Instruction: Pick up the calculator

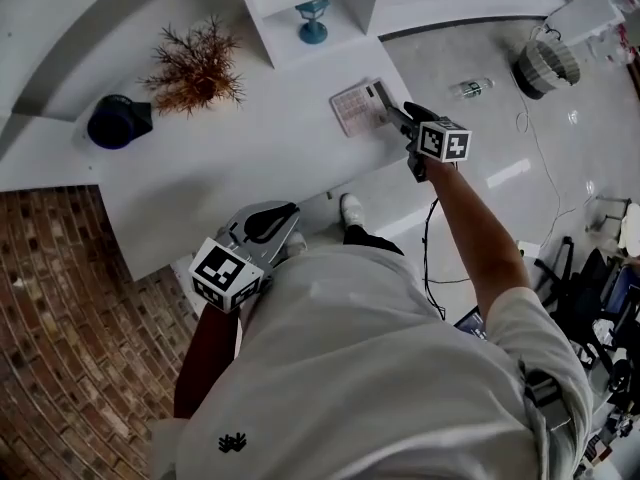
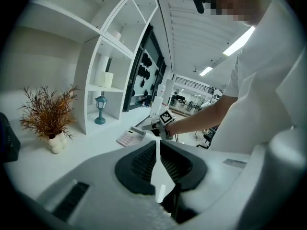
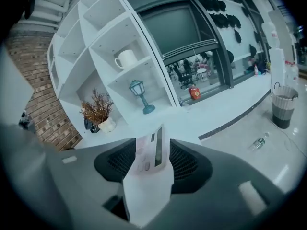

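The calculator (image 1: 355, 108), pale with a small display, lies flat on the white table (image 1: 220, 178) near its right edge. My right gripper (image 1: 388, 108) reaches in from the right at table height, jaws open, its tips at the calculator's right side. In the right gripper view the calculator (image 3: 148, 152) shows in the gap between the open jaws, and no pad presses on it. My left gripper (image 1: 270, 220) hangs by the table's front edge, far from the calculator, jaws shut and empty. The left gripper view shows the calculator (image 2: 130, 137) and the right gripper (image 2: 146, 127) ahead.
A dried plant in a white vase (image 1: 195, 68) and a dark round object (image 1: 118, 120) stand at the table's left. A white shelf unit holds a blue lantern (image 1: 312, 20) and a mug (image 3: 125, 59). A bin (image 1: 547, 66) and a bottle (image 1: 470, 88) are on the floor at the right.
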`<action>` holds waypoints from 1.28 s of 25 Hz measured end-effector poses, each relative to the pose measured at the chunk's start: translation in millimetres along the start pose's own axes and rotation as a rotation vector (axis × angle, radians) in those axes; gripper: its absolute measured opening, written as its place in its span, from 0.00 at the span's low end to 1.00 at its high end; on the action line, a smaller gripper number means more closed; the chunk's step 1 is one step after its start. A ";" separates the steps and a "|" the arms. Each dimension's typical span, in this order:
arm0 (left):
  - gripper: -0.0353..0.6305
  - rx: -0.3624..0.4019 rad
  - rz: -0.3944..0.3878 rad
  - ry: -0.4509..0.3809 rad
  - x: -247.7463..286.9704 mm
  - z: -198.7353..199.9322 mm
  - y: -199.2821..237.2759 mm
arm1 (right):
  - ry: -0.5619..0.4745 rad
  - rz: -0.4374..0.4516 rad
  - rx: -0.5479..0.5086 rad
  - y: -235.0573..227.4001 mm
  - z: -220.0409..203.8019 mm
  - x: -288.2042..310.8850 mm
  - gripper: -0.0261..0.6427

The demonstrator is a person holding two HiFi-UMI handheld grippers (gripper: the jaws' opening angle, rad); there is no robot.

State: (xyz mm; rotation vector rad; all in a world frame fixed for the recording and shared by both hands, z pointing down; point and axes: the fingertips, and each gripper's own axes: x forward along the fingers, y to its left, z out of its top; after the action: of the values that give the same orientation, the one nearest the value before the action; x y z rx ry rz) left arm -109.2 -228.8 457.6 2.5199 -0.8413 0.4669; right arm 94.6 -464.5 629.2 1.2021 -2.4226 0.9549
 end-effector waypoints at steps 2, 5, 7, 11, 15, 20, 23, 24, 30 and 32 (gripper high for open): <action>0.10 0.006 0.015 0.014 6.3 2.4 5.8 | 0.007 0.025 0.035 -6.0 1.4 10.9 0.39; 0.10 -0.025 0.043 0.023 14.3 4.0 12.1 | 0.026 0.065 0.073 -10.4 2.0 25.0 0.39; 0.10 -0.034 0.056 0.018 19.5 7.2 14.7 | 0.040 0.088 0.091 -11.4 1.1 32.9 0.38; 0.10 -0.018 0.085 0.019 26.1 16.1 20.5 | 0.071 0.128 0.103 -10.0 0.2 45.4 0.36; 0.09 -0.047 0.108 0.016 30.8 20.8 21.0 | 0.105 0.158 0.129 -10.0 -3.7 54.6 0.34; 0.09 -0.056 0.144 0.003 31.9 20.9 25.4 | 0.132 0.167 0.172 -16.1 -5.9 60.7 0.23; 0.09 -0.054 0.159 -0.011 31.4 23.5 28.2 | 0.153 0.182 0.188 -17.8 -6.4 62.5 0.16; 0.09 -0.058 0.163 -0.015 30.8 23.6 29.0 | 0.154 0.189 0.195 -17.6 -5.9 62.4 0.15; 0.09 -0.066 0.164 -0.012 24.0 21.8 30.0 | 0.128 0.222 0.264 -12.5 -2.8 57.7 0.13; 0.09 -0.061 0.158 -0.002 20.8 22.1 29.2 | 0.123 0.230 0.258 -8.2 -1.0 55.8 0.12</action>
State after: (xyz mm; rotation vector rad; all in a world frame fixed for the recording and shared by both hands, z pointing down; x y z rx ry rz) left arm -108.0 -270.9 456.8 2.4095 -1.0449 0.4824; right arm 66.5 -501.1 661.5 0.9193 -2.4308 1.4019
